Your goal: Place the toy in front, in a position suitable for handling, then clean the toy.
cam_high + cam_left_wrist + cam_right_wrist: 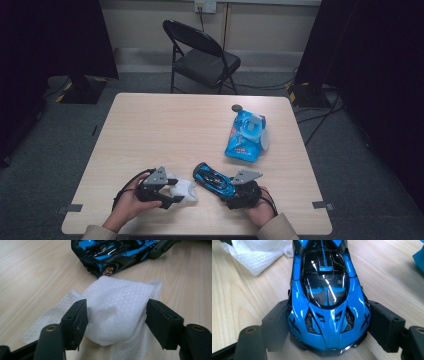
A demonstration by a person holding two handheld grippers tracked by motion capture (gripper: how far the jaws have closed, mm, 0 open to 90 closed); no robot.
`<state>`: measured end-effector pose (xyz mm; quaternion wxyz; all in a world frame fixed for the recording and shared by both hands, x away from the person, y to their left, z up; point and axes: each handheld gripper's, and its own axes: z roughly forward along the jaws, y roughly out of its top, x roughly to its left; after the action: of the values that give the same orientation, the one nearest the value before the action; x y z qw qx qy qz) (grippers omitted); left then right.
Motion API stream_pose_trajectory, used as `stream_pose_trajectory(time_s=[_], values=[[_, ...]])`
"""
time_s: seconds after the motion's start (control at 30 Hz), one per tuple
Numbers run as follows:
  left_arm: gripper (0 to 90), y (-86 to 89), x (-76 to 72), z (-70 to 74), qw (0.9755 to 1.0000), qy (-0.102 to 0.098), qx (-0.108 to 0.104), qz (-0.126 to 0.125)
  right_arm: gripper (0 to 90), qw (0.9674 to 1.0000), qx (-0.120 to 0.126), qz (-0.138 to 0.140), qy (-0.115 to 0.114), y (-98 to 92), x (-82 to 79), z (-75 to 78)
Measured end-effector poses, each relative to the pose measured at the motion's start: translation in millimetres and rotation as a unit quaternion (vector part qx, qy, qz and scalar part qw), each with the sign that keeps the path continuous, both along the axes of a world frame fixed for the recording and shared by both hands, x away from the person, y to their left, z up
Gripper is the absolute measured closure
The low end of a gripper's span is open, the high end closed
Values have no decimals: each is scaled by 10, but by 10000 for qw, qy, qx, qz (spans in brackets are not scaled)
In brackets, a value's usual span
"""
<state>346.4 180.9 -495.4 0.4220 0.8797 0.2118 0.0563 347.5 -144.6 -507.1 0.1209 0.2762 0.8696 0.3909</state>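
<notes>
I find the left gripper point(116, 315) with its jaws set either side of a bunched white wipe point(117, 307); both pads sit against the cloth and its sides are drawn in, so I read it as a pinch, though a soft one. The right gripper point(328, 326) has its jaws pressed to the flanks of the blue toy car point(328, 302) at one end, clamping the body between them. In the high view the car point(214, 180) lies near the front edge of the table point(165, 125), angled toward the wipe point(182, 190), which rests just beside it with loose corners spread on the wood. A blue wipe packet point(245, 136) lies well apart toward the far right.

I judge the step to be wiping the car. To do it well I would firm the left pinch until the bundle stops slipping, lift its trailing corners clear, hold the car steady with the right, and stroke along the bodywork, not across the wheels.
</notes>
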Motion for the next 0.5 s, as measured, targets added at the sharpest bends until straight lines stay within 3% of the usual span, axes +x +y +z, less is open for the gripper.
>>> stream_pose_trajectory(time_s=[0.1, 0.17, 0.3, 0.5], values=[[391, -8, -2, -23, 9999, -44, 102, -51, 246, 10000, 1, -3, 0, 0, 0, 0], [414, -10, -8, -27, 9999, 28, 85, -61, 246, 10000, 1, -3, 0, 0, -1, 0], [461, -31, -27, -36, 9995, -139, 278, -82, 246, 10000, 1, -2, -1, 0, -1, 0], [580, -30, -29, -27, 9991, -226, 360, 25, 246, 10000, 1, -4, 1, 0, -1, 0]])
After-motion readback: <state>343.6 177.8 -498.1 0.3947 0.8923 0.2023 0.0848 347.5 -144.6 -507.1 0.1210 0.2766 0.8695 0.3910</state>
